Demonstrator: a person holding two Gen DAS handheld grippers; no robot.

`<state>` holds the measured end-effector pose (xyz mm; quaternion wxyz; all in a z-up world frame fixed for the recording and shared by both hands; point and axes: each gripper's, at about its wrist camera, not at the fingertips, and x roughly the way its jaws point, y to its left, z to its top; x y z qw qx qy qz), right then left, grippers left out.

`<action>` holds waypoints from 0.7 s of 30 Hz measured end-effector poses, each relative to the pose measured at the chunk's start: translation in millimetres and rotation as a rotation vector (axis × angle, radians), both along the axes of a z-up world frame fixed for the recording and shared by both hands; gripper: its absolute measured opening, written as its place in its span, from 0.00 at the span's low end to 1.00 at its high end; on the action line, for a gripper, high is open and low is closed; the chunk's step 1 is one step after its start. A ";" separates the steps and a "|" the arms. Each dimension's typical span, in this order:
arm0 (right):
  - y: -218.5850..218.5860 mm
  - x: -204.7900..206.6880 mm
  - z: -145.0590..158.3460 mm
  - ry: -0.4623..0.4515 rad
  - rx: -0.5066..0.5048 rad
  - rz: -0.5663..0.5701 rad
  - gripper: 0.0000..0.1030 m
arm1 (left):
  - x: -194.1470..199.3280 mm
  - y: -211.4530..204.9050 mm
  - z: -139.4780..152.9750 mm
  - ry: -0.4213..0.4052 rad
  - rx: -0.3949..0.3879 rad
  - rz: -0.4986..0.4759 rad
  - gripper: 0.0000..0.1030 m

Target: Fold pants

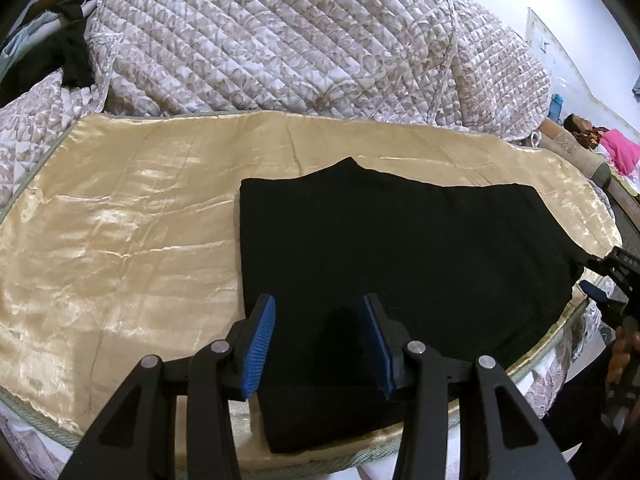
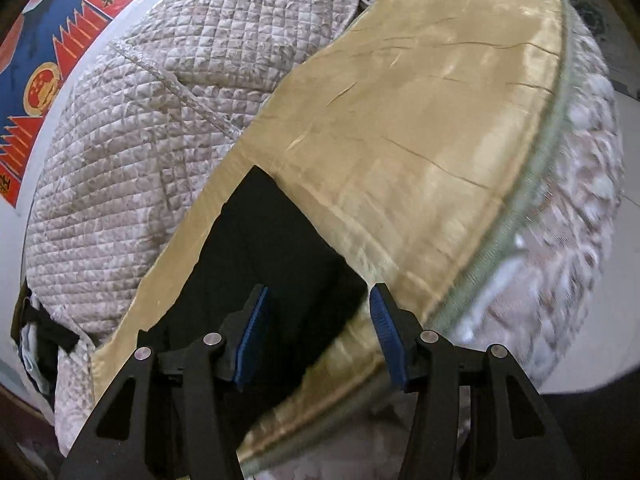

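While I watch both wrist feeds, this is what I read off them:

Pants: the black pants (image 1: 400,264) lie folded into a compact, roughly rectangular block on the gold satin sheet (image 1: 120,240), toward the near edge of the bed; one corner of the block hangs just over that edge. In the right wrist view the pants (image 2: 272,264) show as a dark wedge on the same sheet (image 2: 420,128).

Left gripper: my left gripper (image 1: 318,320) hovers over the near part of the pants, jaws spread wide, blue pads (image 1: 260,344) facing each other with only black cloth seen between them. I cannot tell whether the tips touch the fabric.

Right gripper: my right gripper (image 2: 316,320) is also spread apart, holding nothing, and hangs above the near corner of the pants and the sheet's edge. From the left wrist view it (image 1: 600,280) sits just beside the right-hand corner of the folded block.

Bedding: a quilted floral comforter (image 1: 280,40) is heaped behind the sheet, well apart from the pants.

Wall: a red and blue poster (image 2: 48,60) hangs on the wall beyond the comforter.

Picture quality: the right wrist view is smeared at its right side.
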<state>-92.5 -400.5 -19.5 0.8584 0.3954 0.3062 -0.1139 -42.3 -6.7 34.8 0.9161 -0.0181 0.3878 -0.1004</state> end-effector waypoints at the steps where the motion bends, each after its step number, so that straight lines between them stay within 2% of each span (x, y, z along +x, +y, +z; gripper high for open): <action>1: 1.7 -2.4 -0.2 0.002 0.002 -0.001 0.51 | 0.4 -0.3 -0.6 0.001 0.001 0.000 0.46; 4: 7.6 -1.6 0.4 0.014 -0.021 0.028 0.51 | 1.7 -1.7 -1.8 0.003 0.006 -0.002 0.46; 7: 4.2 7.4 -2.2 0.000 0.016 0.063 0.51 | 1.8 -3.1 -3.1 0.005 0.010 -0.004 0.46; 12: -7.9 25.6 1.9 -0.047 0.049 0.050 0.52 | 2.0 -3.9 -3.4 0.006 0.004 -0.001 0.46; 14: -10.0 32.6 1.2 -0.049 0.040 0.048 0.49 | 2.2 -3.2 -3.1 0.006 0.003 -0.003 0.46; 16: -9.4 40.3 -0.1 -0.022 0.015 0.054 0.33 | 2.2 -2.8 -3.0 0.006 0.002 -0.001 0.46; 18: -10.4 46.3 0.8 -0.012 0.000 0.064 0.26 | 1.8 -0.8 -1.5 0.004 -0.002 0.005 0.46; 21: -7.1 48.8 9.3 -0.023 -0.023 0.087 0.22 | 1.7 3.5 0.7 0.002 -0.001 0.023 0.46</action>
